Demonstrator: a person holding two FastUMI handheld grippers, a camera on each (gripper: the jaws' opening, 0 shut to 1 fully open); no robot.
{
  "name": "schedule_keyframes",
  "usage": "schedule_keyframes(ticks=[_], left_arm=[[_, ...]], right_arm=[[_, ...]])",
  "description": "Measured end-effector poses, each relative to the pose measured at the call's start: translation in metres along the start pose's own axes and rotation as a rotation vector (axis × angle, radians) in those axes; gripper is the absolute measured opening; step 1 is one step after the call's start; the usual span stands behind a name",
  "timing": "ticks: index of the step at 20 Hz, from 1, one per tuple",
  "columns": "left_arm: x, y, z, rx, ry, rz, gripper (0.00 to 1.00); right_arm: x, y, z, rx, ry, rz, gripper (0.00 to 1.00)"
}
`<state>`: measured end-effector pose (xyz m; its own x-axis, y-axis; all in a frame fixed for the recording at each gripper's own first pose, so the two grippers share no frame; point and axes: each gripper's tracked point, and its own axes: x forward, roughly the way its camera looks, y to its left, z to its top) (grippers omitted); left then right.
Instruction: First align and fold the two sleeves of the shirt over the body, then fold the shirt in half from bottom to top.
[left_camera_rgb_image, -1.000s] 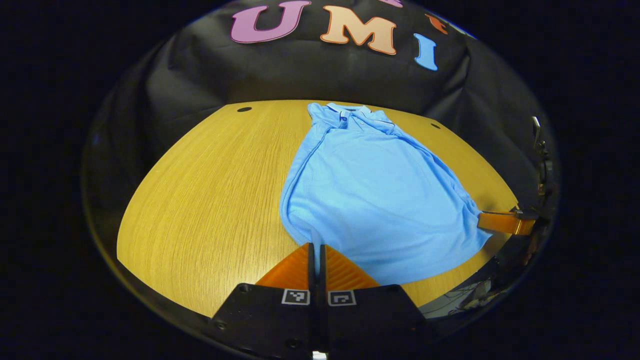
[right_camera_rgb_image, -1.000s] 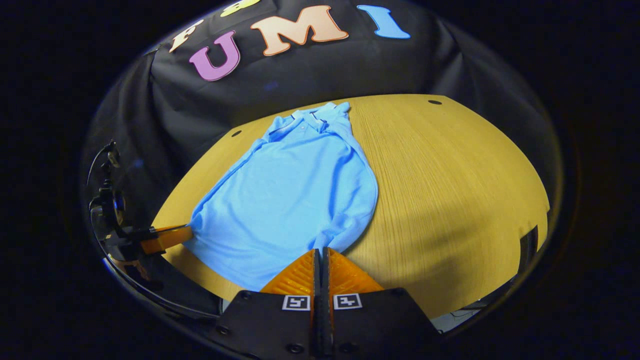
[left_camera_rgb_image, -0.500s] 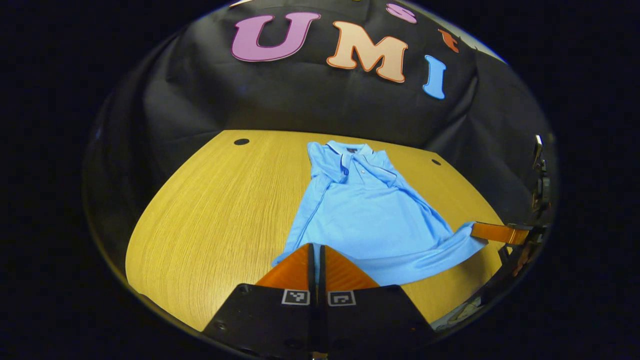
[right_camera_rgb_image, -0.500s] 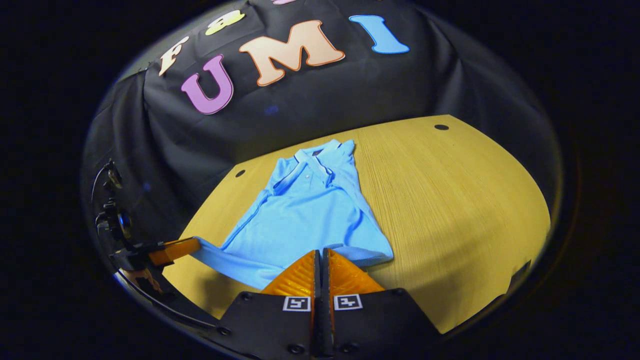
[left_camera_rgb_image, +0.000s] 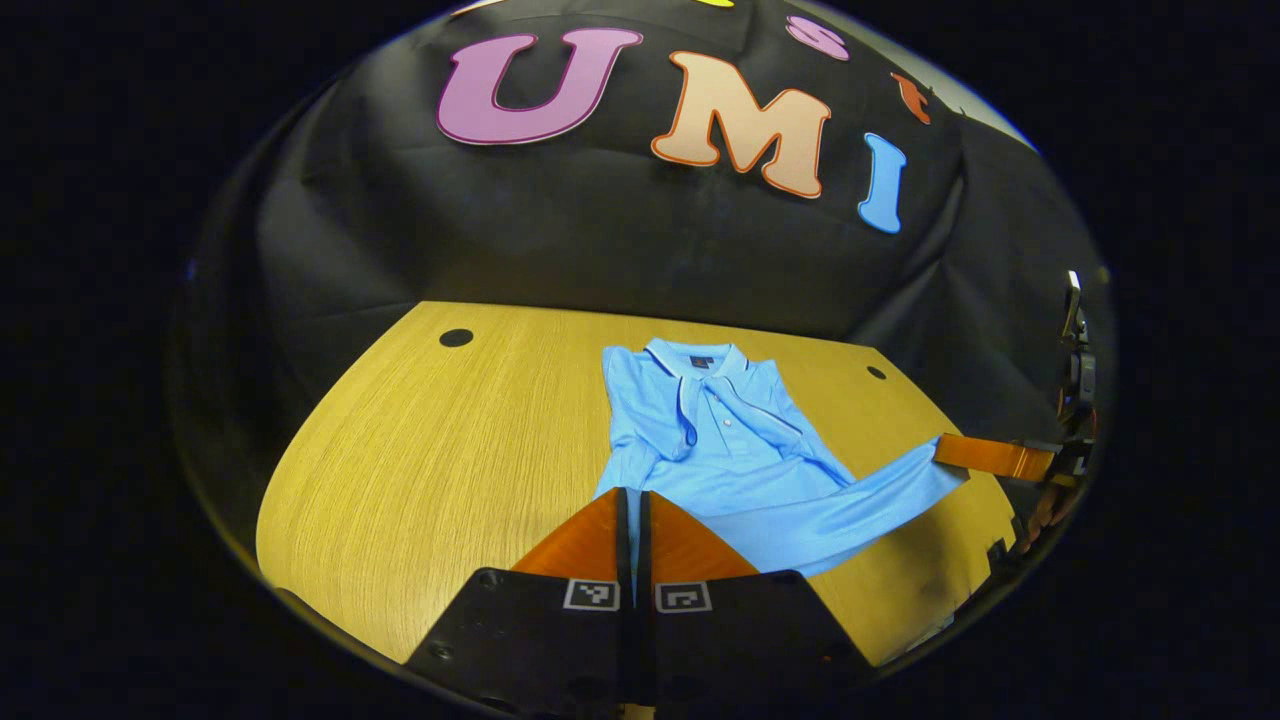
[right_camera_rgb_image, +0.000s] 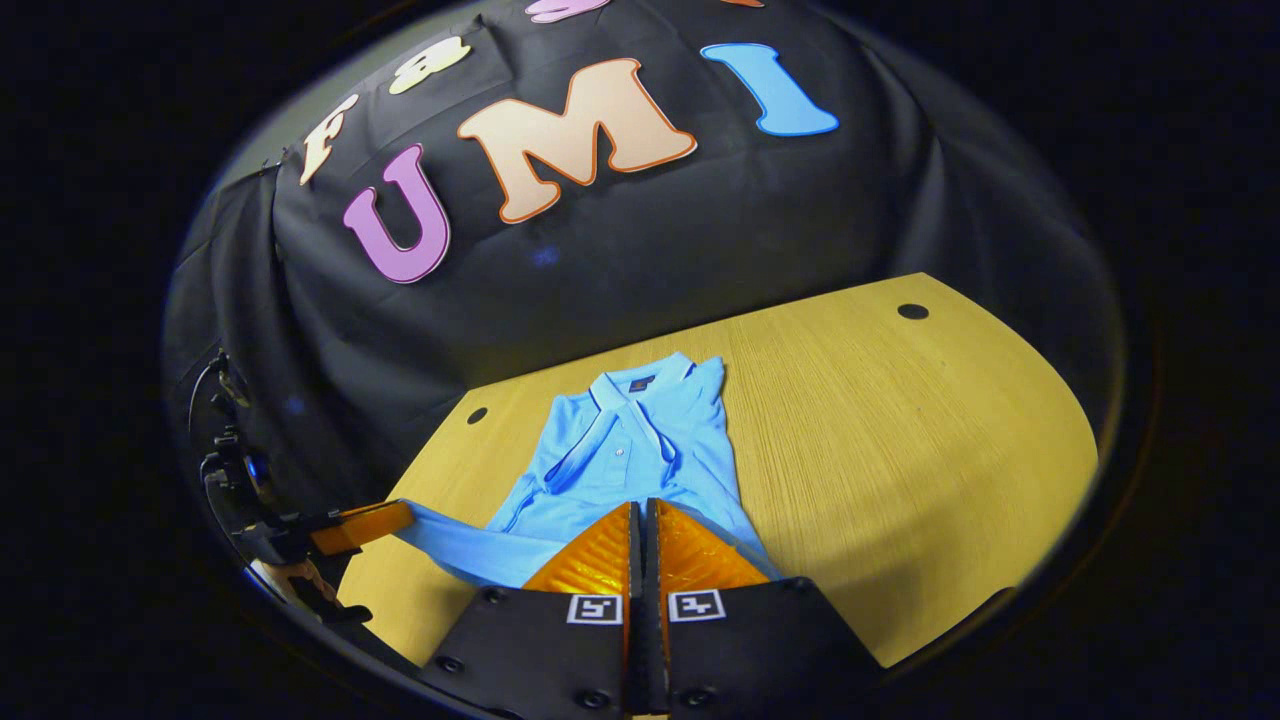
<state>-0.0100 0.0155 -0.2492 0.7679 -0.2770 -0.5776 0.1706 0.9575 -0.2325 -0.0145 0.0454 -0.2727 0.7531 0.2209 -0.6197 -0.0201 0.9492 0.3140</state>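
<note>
A light blue polo shirt (left_camera_rgb_image: 725, 440) lies collar-far on the wooden table (left_camera_rgb_image: 420, 470), sleeves folded in over the body. Its near hem is raised off the table and stretched between both grippers. In the left gripper view, my left gripper (left_camera_rgb_image: 632, 497) is shut on the hem's left corner. My right gripper (left_camera_rgb_image: 948, 452) pinches the opposite corner at the far right. In the right gripper view, the shirt (right_camera_rgb_image: 630, 450) runs up to my right gripper (right_camera_rgb_image: 643, 508), which is shut on the hem. My left gripper (right_camera_rgb_image: 402, 513) holds the other corner at the left.
The booth's black cloth wall rises just behind the table's far edge. Small dark holes (left_camera_rgb_image: 456, 337) (left_camera_rgb_image: 876, 372) mark the tabletop on either side of the collar. Bare wood (right_camera_rgb_image: 900, 430) spreads to the right of the shirt in the right gripper view.
Both grippers have lifted the hem and carried it toward the collar. The flat part of the shirt has grown much shorter, and the collar now sits closer to both grippers.
</note>
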Motion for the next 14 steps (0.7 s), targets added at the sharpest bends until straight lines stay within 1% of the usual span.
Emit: schedule_keyframes(ticks=[5,10,14], left_arm=[[0.051,0.014,0.036,-0.013,-0.036,0.004,0.0],[0.11,0.03,0.064,-0.008,-0.042,0.002,0.0],[0.159,0.035,0.082,-0.011,-0.05,-0.004,0.0]], right_arm=[[0.052,-0.001,0.038,0.012,-0.037,-0.009,0.03],[0.115,-0.011,0.072,0.041,-0.072,-0.038,0.02],[0.168,-0.023,0.089,0.042,-0.086,-0.074,0.03]])
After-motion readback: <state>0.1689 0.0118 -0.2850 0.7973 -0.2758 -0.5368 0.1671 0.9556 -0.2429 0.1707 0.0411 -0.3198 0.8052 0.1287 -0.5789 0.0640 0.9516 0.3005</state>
